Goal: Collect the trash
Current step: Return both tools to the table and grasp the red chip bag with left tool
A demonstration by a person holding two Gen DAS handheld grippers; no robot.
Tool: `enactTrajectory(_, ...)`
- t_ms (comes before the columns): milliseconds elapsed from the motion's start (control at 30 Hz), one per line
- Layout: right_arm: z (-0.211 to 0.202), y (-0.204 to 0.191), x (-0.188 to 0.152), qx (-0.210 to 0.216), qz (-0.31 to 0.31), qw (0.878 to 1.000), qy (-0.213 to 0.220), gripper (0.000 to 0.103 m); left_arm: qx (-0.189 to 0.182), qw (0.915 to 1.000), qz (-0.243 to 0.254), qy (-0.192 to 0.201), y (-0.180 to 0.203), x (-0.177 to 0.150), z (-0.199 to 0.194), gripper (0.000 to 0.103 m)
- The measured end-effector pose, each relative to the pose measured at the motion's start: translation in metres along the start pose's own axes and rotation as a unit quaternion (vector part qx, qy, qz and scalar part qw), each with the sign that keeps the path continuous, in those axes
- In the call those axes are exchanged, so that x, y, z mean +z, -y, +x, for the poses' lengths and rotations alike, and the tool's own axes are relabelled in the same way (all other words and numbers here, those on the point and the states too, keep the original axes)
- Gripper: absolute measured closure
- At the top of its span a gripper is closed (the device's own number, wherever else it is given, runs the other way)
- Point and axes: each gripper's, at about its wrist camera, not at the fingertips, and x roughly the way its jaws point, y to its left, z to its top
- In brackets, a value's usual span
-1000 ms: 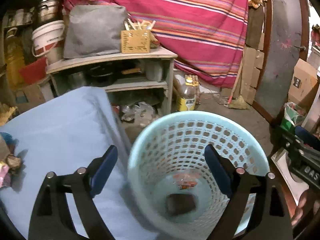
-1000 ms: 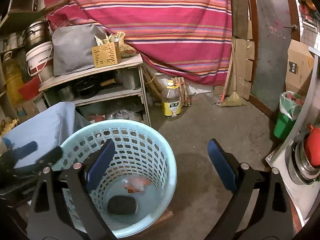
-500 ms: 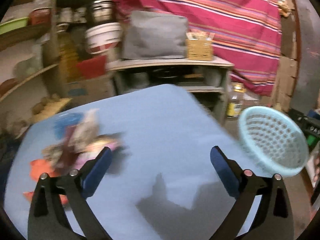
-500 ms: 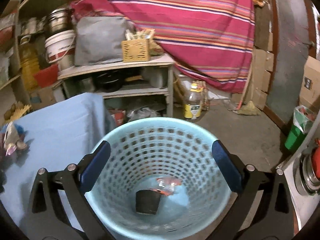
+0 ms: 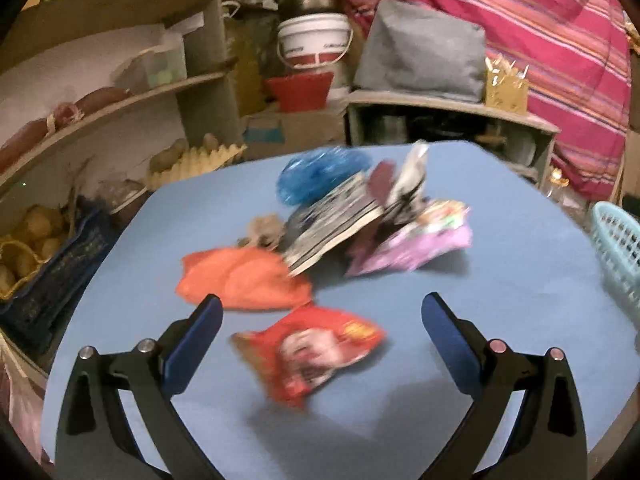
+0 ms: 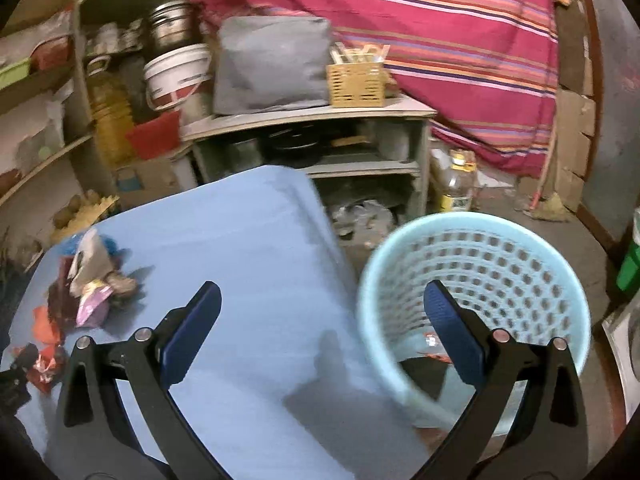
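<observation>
A pile of trash lies on the blue table (image 5: 500, 280): a red snack bag (image 5: 312, 354), an orange wrapper (image 5: 240, 278), a pink wrapper (image 5: 416, 240), a striped packet (image 5: 332, 224) and a blue crumpled bag (image 5: 316, 176). My left gripper (image 5: 320, 328) is open and empty, just above the red snack bag. My right gripper (image 6: 320, 320) is open and empty, over the table's right edge beside the light blue basket (image 6: 476, 228). The basket holds a dark item (image 6: 420, 364) and a red wrapper (image 6: 434, 342). The trash pile (image 6: 90, 292) shows at the left in the right wrist view.
Shelves (image 5: 120, 96) with pots, a white bucket (image 5: 316, 40) and potatoes stand behind the table. A low shelf (image 6: 312, 116) carries a grey bag and a wicker box. An oil bottle (image 6: 456, 188) stands on the floor. A striped cloth (image 6: 440, 20) hangs behind.
My left gripper has swung left from over the basket to the trash pile on the table. My right gripper has shifted left, from over the basket to its edge.
</observation>
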Motion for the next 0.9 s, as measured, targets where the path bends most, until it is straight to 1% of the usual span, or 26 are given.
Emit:
enactTrajectory(133,0.009,-0.034,-0.005,0.011,-0.027,1.000,-0.007,0.004,-0.017,0.9996,-0.006,-0.021,-0.017,-0.010,0.013,0.006)
enactTrajectory(233,0.017,-0.058,-0.007,0.020,-0.040,0.999,-0.014,0.004,-0.025,0.9988,-0.007,-0.041,-0.021,-0.015,0.025,0.006)
enactTrajectory(267,0.019,-0.065,-0.008,0.022,-0.043,0.999,-0.016,0.004,-0.034,0.9983,-0.010,-0.046,-0.024,-0.016,0.029,0.006)
enactTrajectory(367,0.024,-0.082,-0.011,0.028,-0.056,0.998,-0.020,0.004,-0.054,0.9965,-0.026,-0.058,-0.031,-0.015,0.035,0.006)
enactTrajectory(467,0.029,-0.100,-0.016,0.033,-0.075,0.996,-0.025,0.004,-0.073,0.9944,-0.046,-0.062,-0.038,-0.014,0.036,0.007)
enactTrajectory(500,0.031,-0.107,-0.017,0.036,-0.083,0.996,-0.027,0.004,-0.080,0.9936,-0.050,-0.063,-0.039,-0.013,0.037,0.014)
enactTrajectory(533,0.033,-0.113,-0.019,0.038,-0.091,0.995,-0.028,0.004,-0.088,0.9926,-0.049,-0.068,-0.040,-0.013,0.039,0.025)
enactTrajectory(567,0.033,-0.117,-0.021,0.040,-0.096,0.994,-0.029,0.004,-0.092,0.9920,-0.047,-0.073,-0.039,-0.013,0.041,0.032)
enactTrajectory(600,0.034,-0.123,-0.022,0.041,-0.103,0.993,-0.029,0.004,-0.096,0.9908,-0.046,-0.083,-0.039,-0.014,0.045,0.035)
enactTrajectory(700,0.036,-0.140,-0.026,0.044,-0.125,0.991,-0.025,0.004,-0.104,0.9896,-0.057,-0.082,-0.042,-0.013,0.044,0.036)
enactTrajectory(800,0.037,-0.152,-0.029,0.046,-0.137,0.989,-0.021,0.004,-0.101,0.9914,-0.044,-0.071,-0.041,-0.013,0.038,0.038)
enactTrajectory(900,0.037,-0.161,-0.029,0.061,-0.132,0.989,-0.022,0.004,-0.098,0.9931,-0.033,-0.055,-0.045,-0.010,0.027,0.039)
